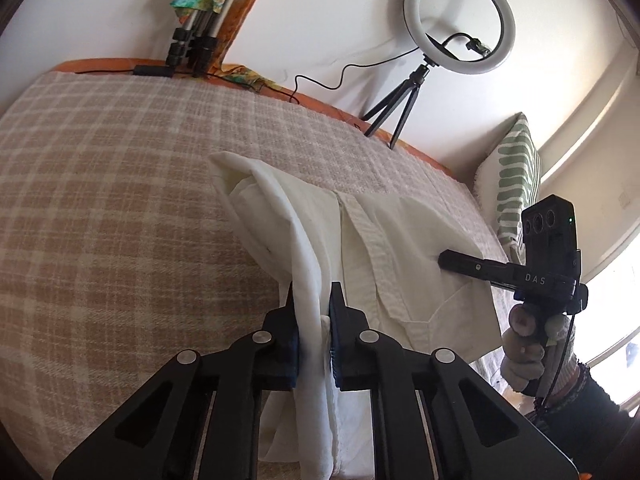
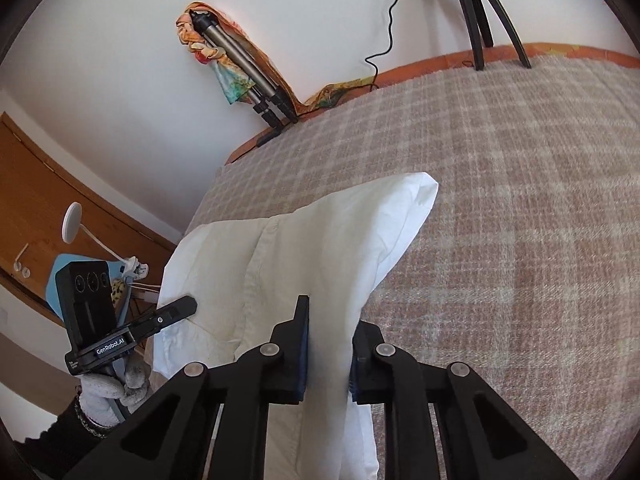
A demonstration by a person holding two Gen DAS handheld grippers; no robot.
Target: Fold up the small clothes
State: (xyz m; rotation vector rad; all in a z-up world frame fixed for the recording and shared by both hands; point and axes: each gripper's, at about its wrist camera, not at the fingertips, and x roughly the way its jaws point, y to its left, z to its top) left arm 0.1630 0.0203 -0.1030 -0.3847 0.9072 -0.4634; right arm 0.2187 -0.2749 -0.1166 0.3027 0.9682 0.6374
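Observation:
A small white shirt (image 1: 384, 248) with a button placket lies on a beige checked bedspread (image 1: 120, 200). My left gripper (image 1: 313, 300) is shut on a bunched fold of the shirt near its left edge. My right gripper (image 2: 332, 320) is shut on the shirt's other side (image 2: 320, 248), with cloth running between the pads. In the left wrist view the right gripper (image 1: 444, 259) shows from the side, its fingertip on the shirt. In the right wrist view the left gripper (image 2: 188, 304) shows from the side at the shirt's left edge.
A ring light on a small tripod (image 1: 456, 20) stands at the bed's far edge by the wall. A folded tripod (image 1: 196, 44) with a colourful cloth leans on the wall. A green striped pillow (image 1: 512, 184) lies at the right. A wooden door (image 2: 48, 208) is at the left.

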